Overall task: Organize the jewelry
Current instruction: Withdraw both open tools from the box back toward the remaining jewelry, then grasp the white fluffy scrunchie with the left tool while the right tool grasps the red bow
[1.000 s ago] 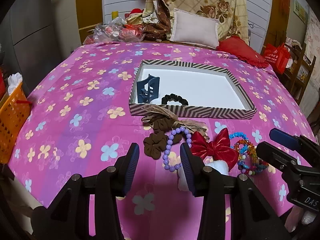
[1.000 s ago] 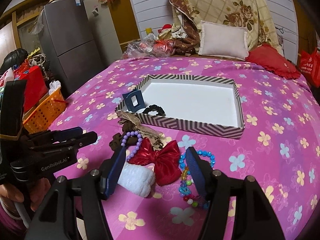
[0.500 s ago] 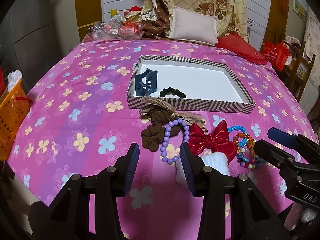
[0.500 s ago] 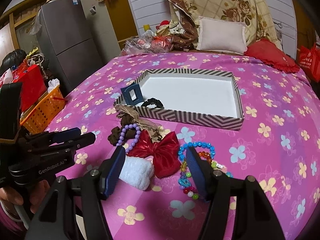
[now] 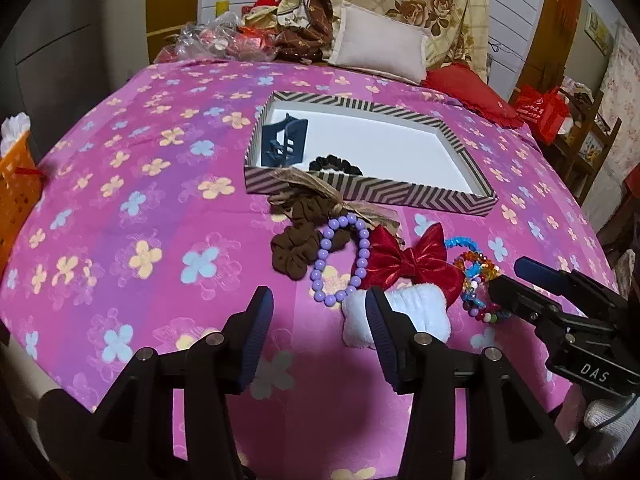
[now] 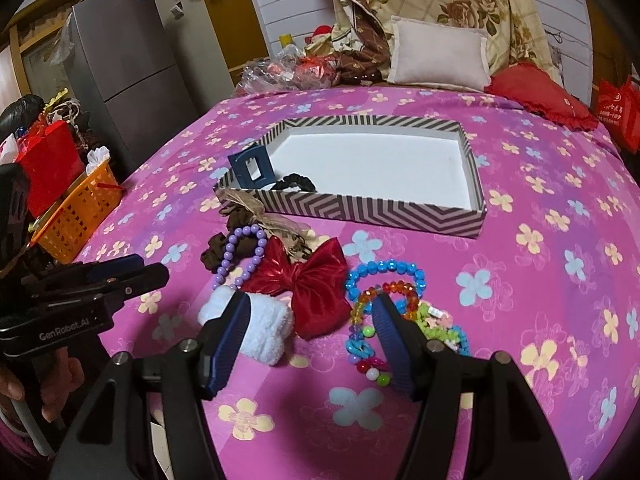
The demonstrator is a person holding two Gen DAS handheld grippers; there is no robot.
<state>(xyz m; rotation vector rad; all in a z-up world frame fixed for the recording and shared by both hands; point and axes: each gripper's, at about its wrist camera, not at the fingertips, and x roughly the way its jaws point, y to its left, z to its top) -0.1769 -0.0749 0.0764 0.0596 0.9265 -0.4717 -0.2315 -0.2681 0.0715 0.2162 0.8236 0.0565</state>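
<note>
A zigzag-striped tray [image 5: 360, 192] [image 6: 360, 210] lies on the pink flowered bedspread and holds a blue hair claw [image 5: 285, 142] [image 6: 251, 168] and a black scrunchie [image 5: 336, 165] [image 6: 295, 182]. In front of it lie a tan ribbon bow [image 5: 320, 192], a brown scrunchie [image 5: 294, 254], a purple bead bracelet [image 5: 344, 264] [image 6: 240, 254], a red bow [image 5: 412, 262] [image 6: 308, 280], a white fluffy scrunchie [image 5: 416, 312] [image 6: 262, 326], a blue bead bracelet [image 6: 384, 276] and multicoloured bracelets [image 6: 368, 332]. My left gripper [image 5: 318, 320] is open and empty, near the purple bracelet. My right gripper [image 6: 310, 328] is open and empty over the red bow.
An orange basket [image 6: 76, 216] stands off the bed's left side by a grey fridge [image 6: 124, 68]. Pillows [image 5: 380, 48], a red cushion [image 6: 540, 92] and bags of clutter [image 5: 228, 38] sit at the bed's far end. A wooden chair [image 5: 584, 140] stands to the right.
Both grippers have drawn back and risen slightly, so the jewelry pile and tray sit further out in both views. Both stay open and empty.
</note>
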